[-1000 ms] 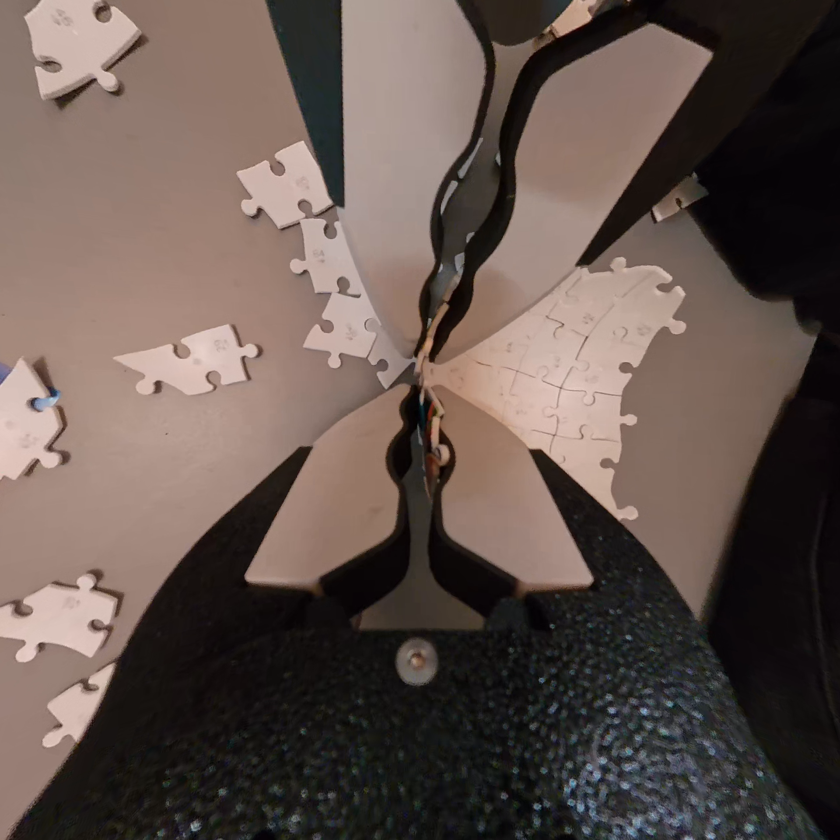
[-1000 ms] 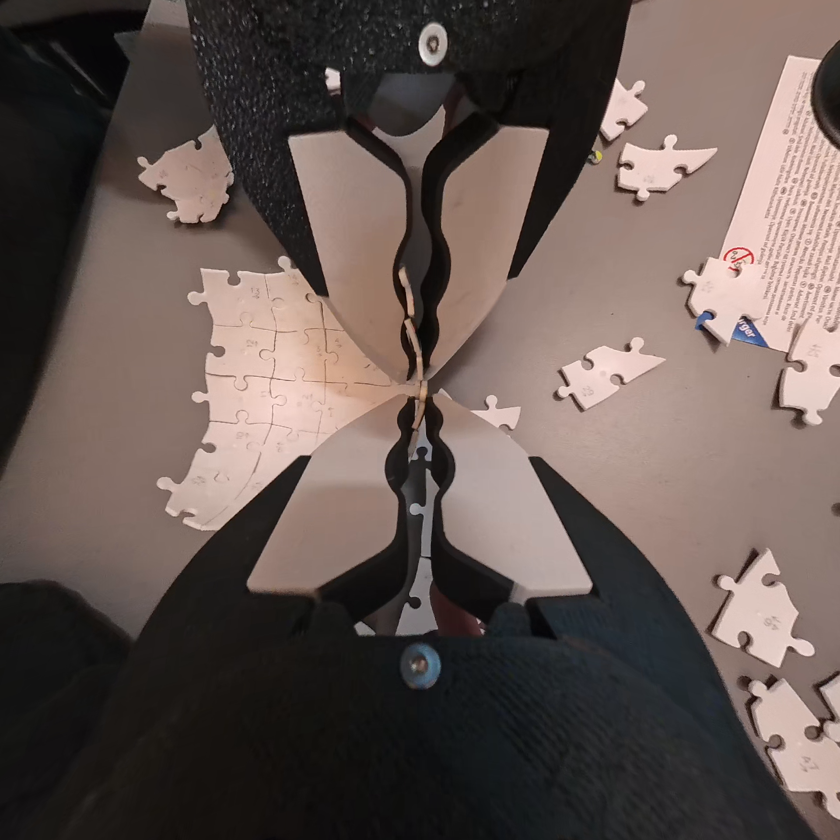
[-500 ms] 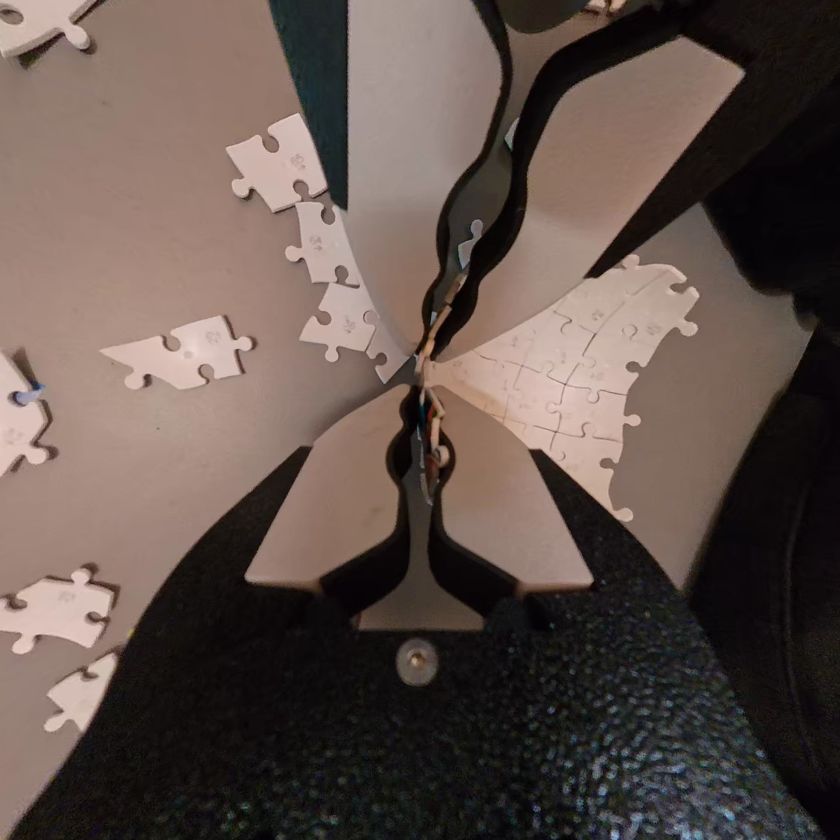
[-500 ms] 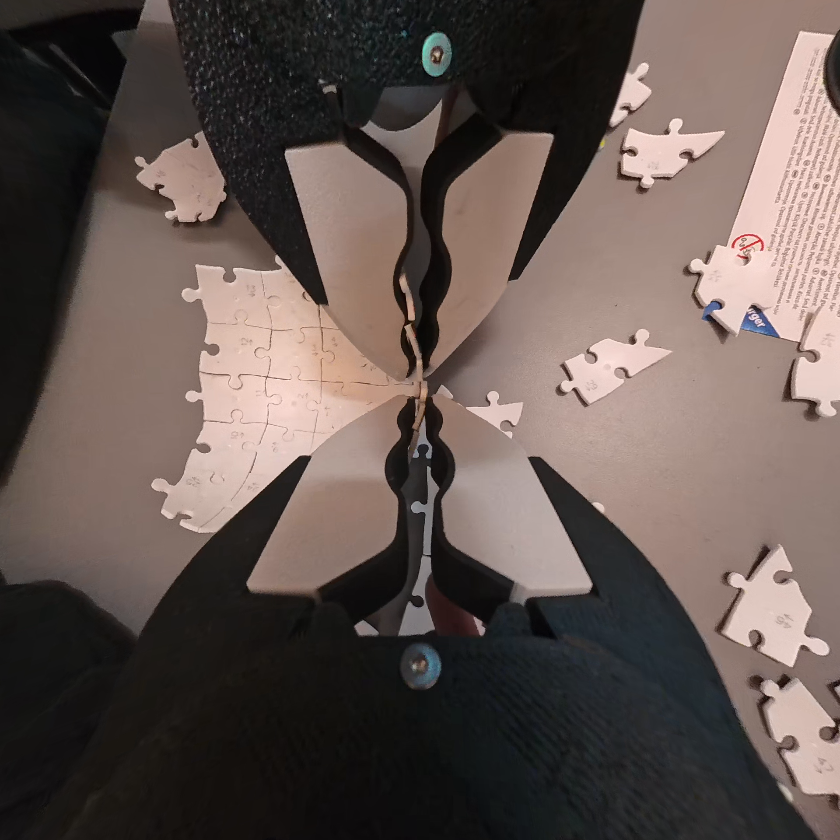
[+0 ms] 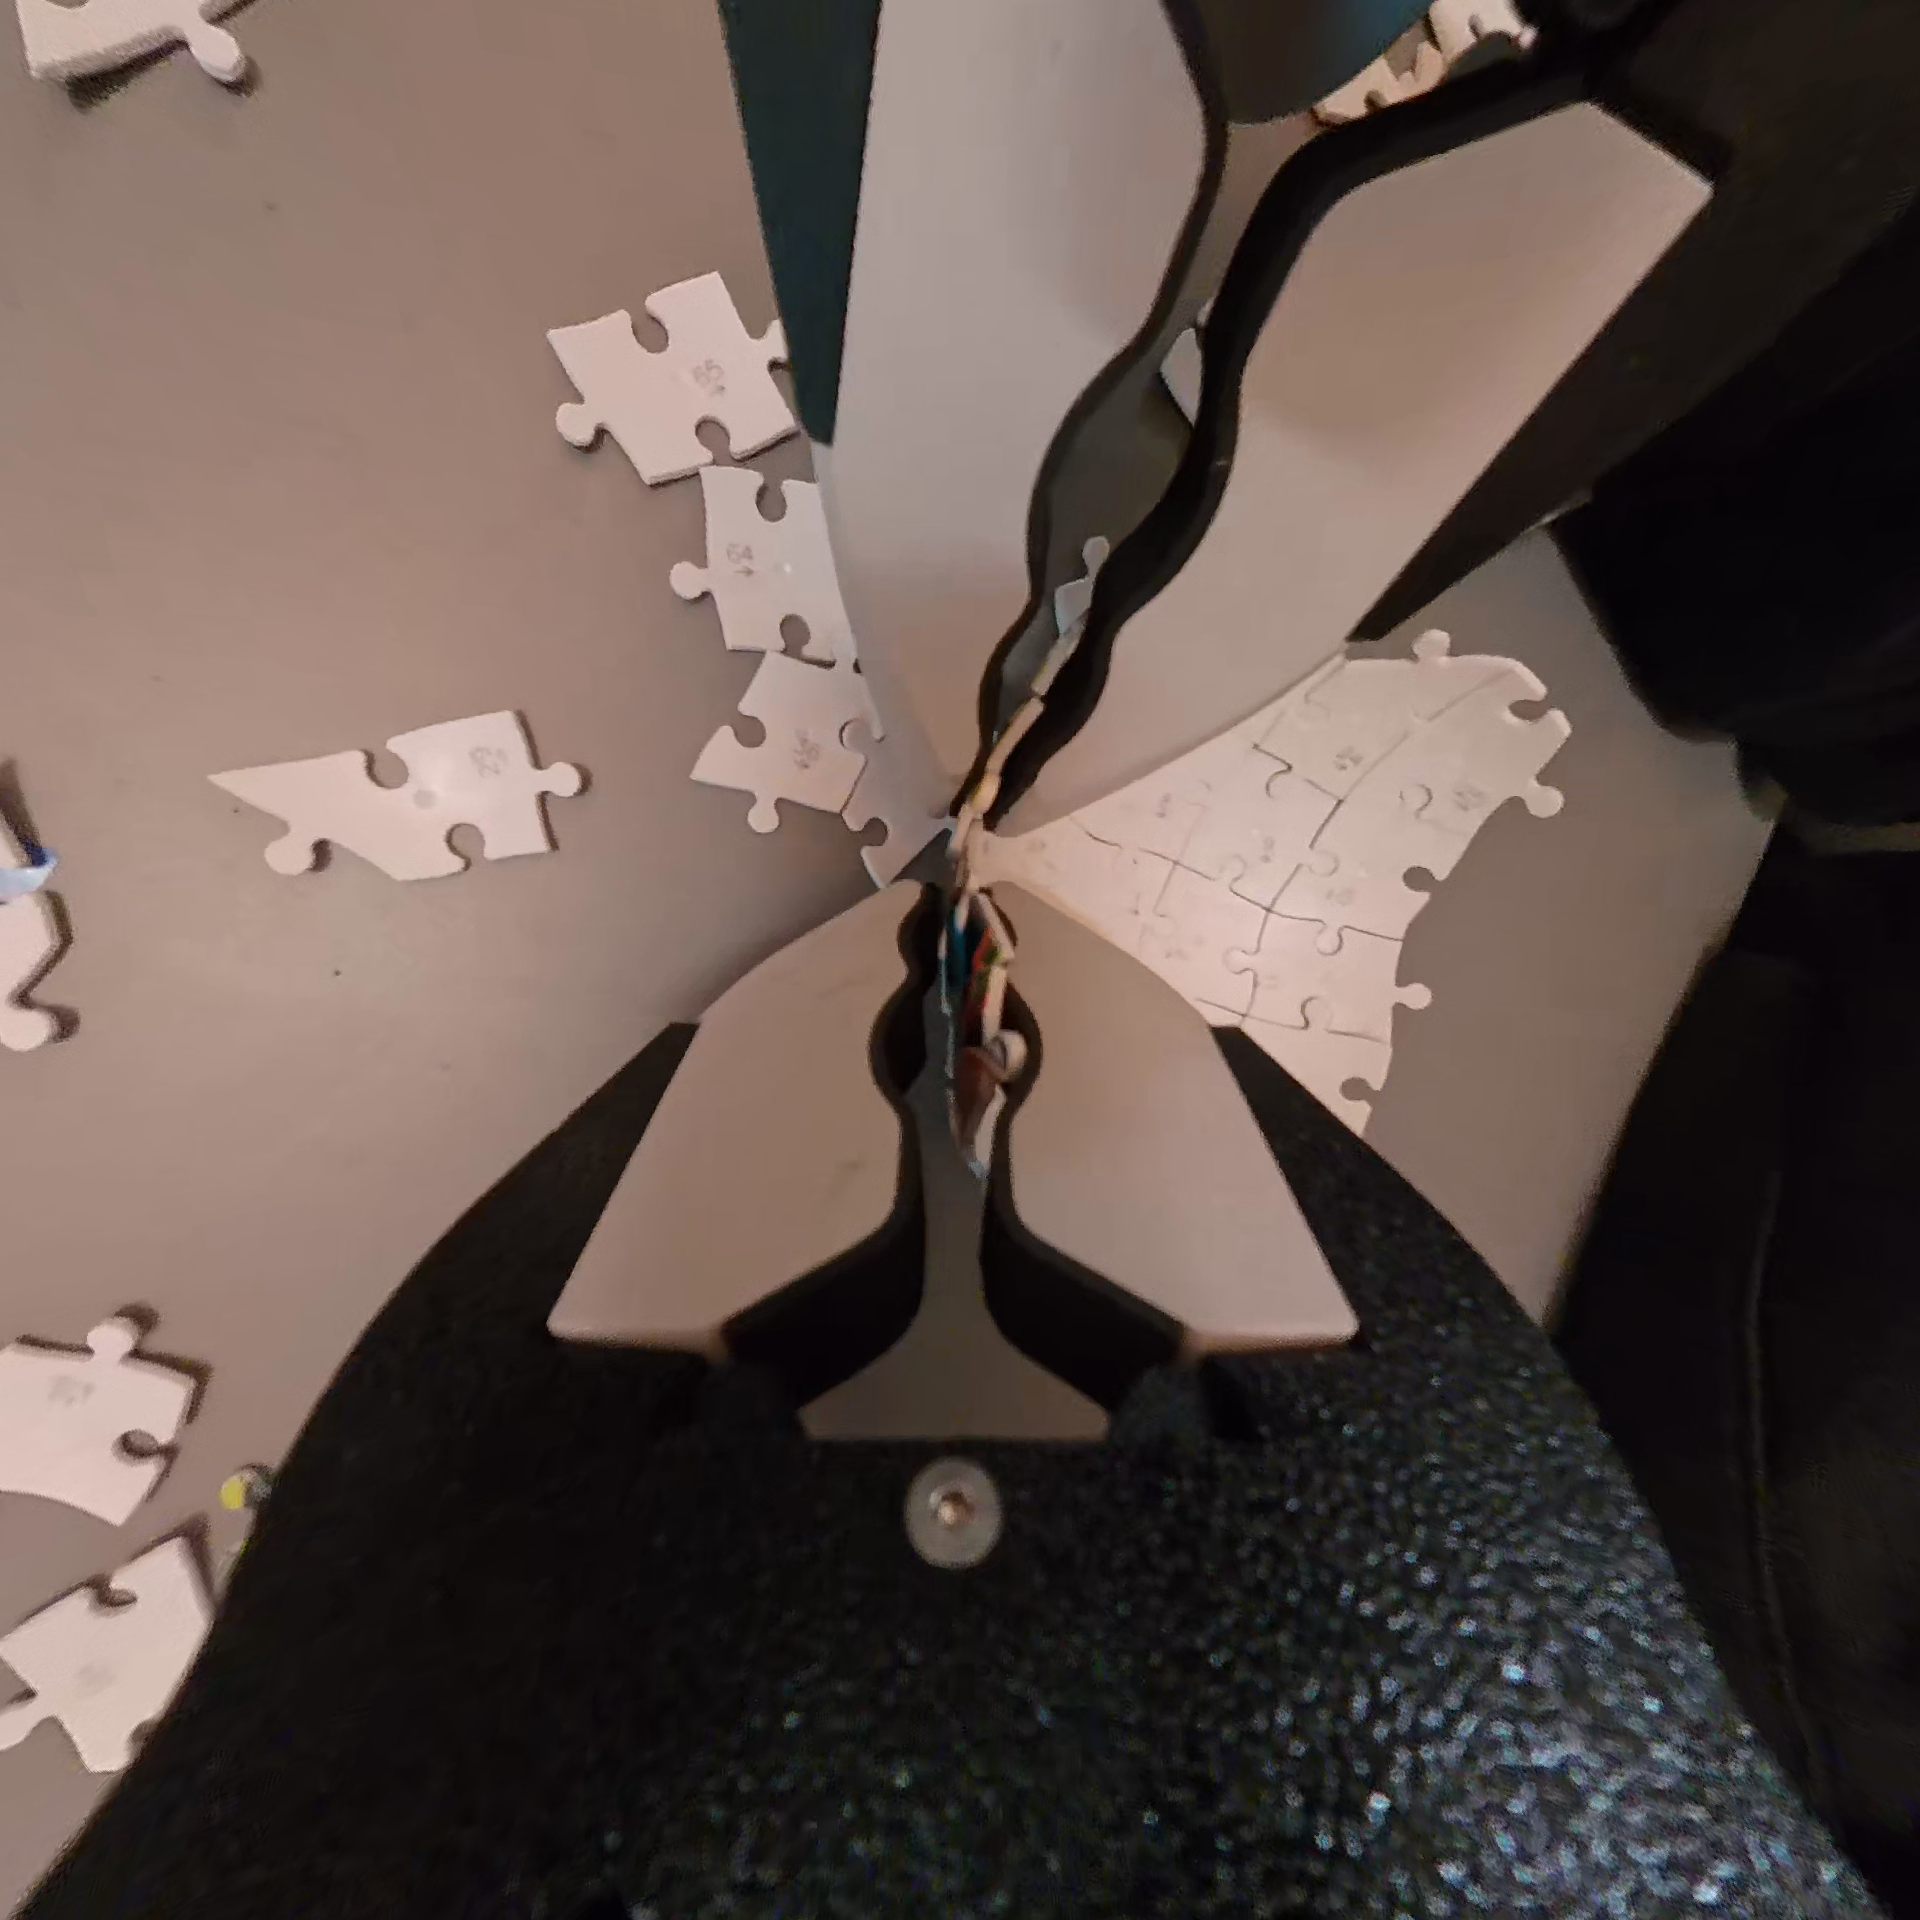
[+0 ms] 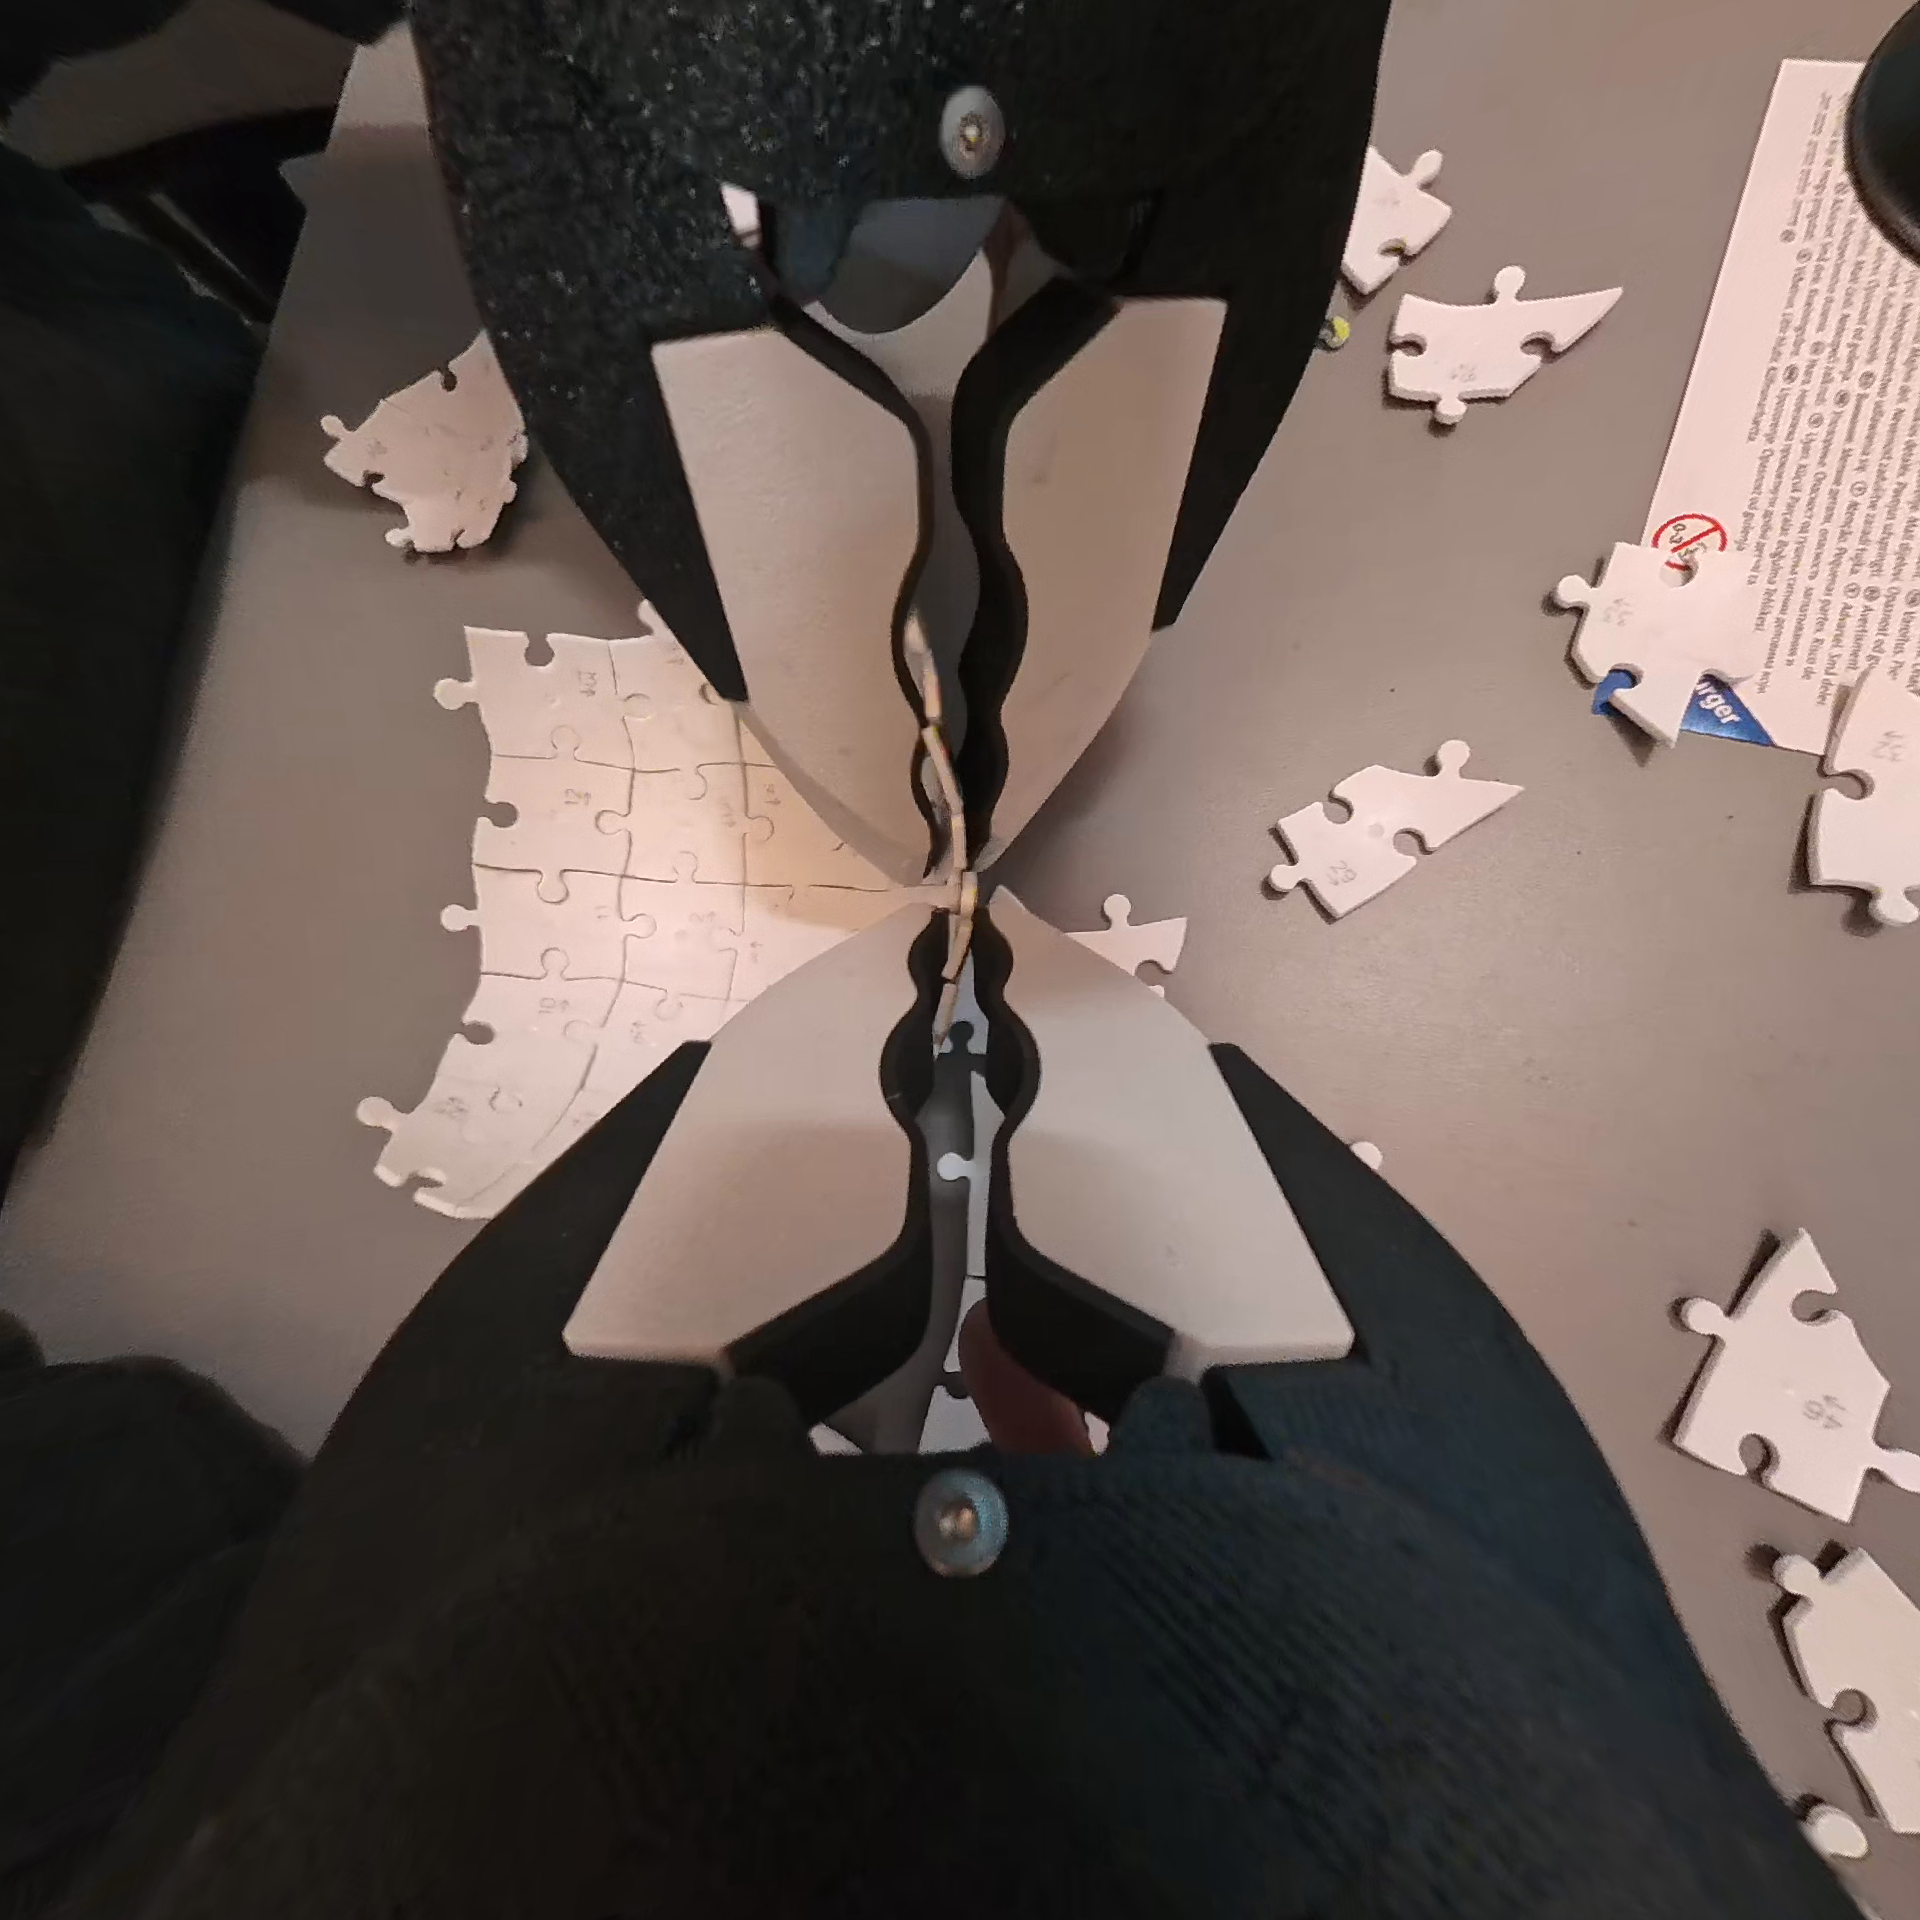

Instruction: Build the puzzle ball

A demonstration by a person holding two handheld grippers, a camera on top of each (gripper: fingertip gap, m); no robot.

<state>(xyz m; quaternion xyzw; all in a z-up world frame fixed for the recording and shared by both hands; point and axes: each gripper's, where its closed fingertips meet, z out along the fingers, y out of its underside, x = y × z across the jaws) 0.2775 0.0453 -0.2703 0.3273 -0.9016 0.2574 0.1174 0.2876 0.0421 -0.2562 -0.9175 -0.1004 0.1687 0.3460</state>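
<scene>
My two grippers meet tip to tip above a grey table (image 5: 260, 520). A thin strip of joined puzzle pieces (image 6: 951, 831), seen edge-on, runs through both sets of pads. My left gripper (image 5: 958, 894) is shut on one end of it, and the printed coloured face (image 5: 977, 977) shows between its fingers. My right gripper (image 6: 961, 925) is shut on the other end. Each gripper also shows in the other's view: the right one (image 5: 977, 800) and the left one (image 6: 951, 862). Below them lies a flat patch of joined white pieces (image 6: 582, 883), which also shows in the left wrist view (image 5: 1299, 852).
Loose white pieces lie face down around the grippers (image 5: 416, 800) (image 5: 675, 384) (image 6: 1382, 821) (image 6: 1766, 1382). A printed leaflet (image 6: 1787, 364) with a piece (image 6: 1652, 634) on it lies at the right, beside a dark round object (image 6: 1891, 135). Dark sleeves border both views. Less than 4 cm separates the two grippers' tips. From either gripper's tips it is about 25 cm to the dark round object (image 6: 1891, 135).
Both grippers stay tip to tip on the strip. They have drifted slightly over the table, and the grasp looks unchanged.
</scene>
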